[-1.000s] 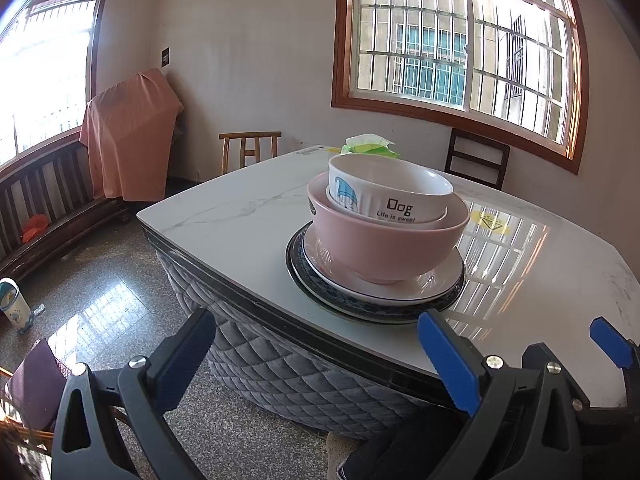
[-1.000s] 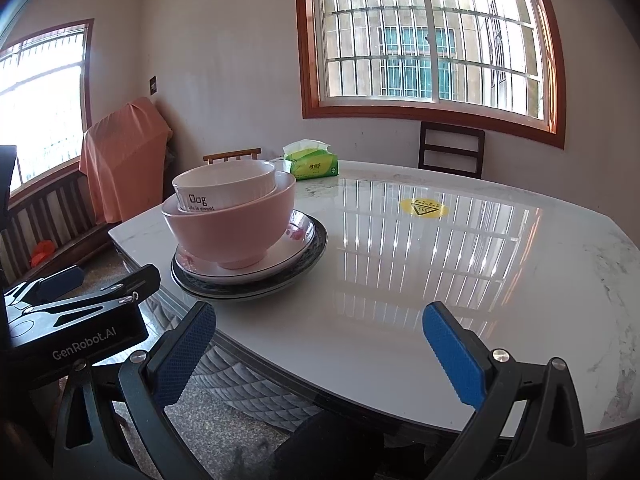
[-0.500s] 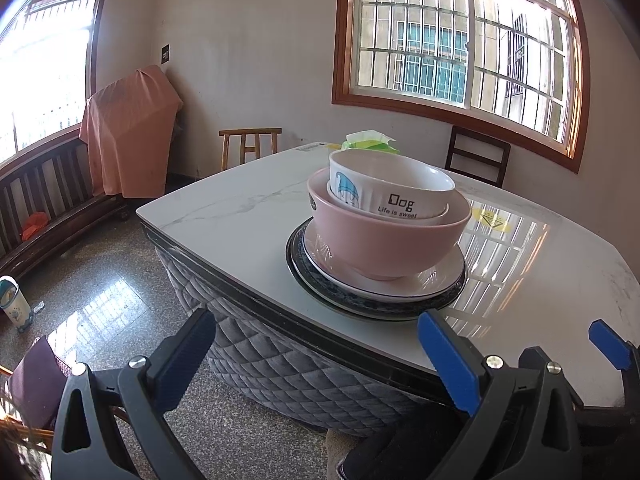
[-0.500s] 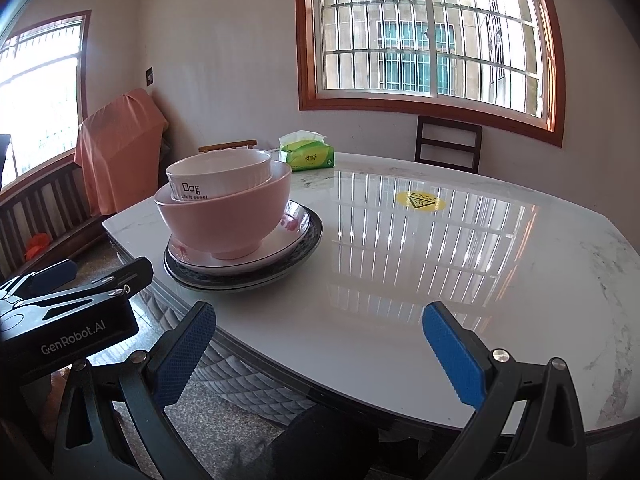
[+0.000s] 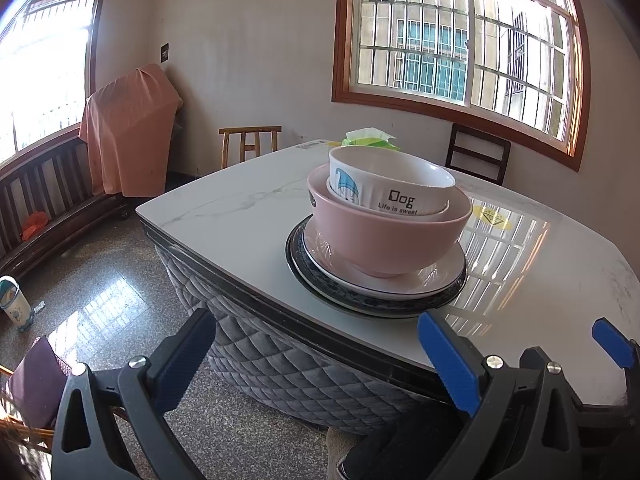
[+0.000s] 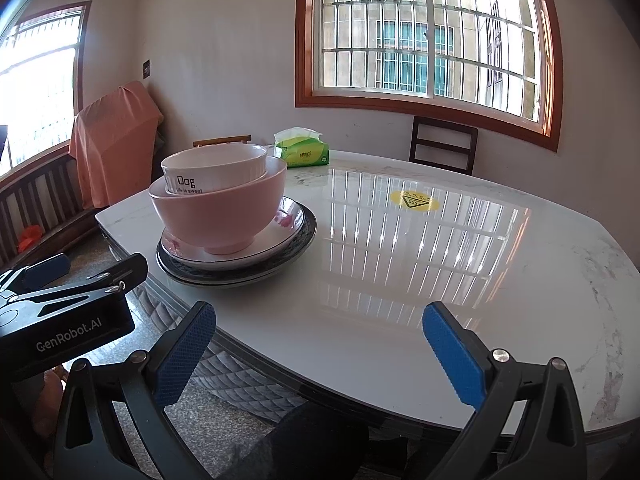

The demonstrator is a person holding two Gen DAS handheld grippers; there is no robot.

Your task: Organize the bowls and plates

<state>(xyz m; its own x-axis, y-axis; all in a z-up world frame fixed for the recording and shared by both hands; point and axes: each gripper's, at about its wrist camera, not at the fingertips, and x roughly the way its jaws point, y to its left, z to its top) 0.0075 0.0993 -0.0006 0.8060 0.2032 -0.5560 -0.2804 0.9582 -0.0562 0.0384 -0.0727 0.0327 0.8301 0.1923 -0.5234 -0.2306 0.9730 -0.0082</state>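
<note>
A white bowl (image 5: 394,186) (image 6: 218,170) marked "Dog" sits inside a pink bowl (image 5: 384,238) (image 6: 224,212). The pink bowl stands on a white plate (image 5: 440,276) (image 6: 284,228), which lies on a dark-rimmed plate (image 5: 304,268) (image 6: 298,246), near the left corner of the marble table (image 5: 224,208) (image 6: 420,248). My left gripper (image 5: 320,356) is open and empty, held off the table's near edge below the stack. My right gripper (image 6: 320,346) is open and empty over the near edge, right of the stack.
A green tissue pack (image 6: 302,150) lies at the table's far side, and a yellow sticker (image 6: 414,201) marks its middle. Wooden chairs (image 5: 250,142) (image 6: 442,144) stand beyond the table. A bench (image 5: 44,204) with an orange cloth (image 5: 128,124) lines the left wall.
Both grippers have drawn back slightly from the table and stayed open. The stack of bowls and plates has not moved.
</note>
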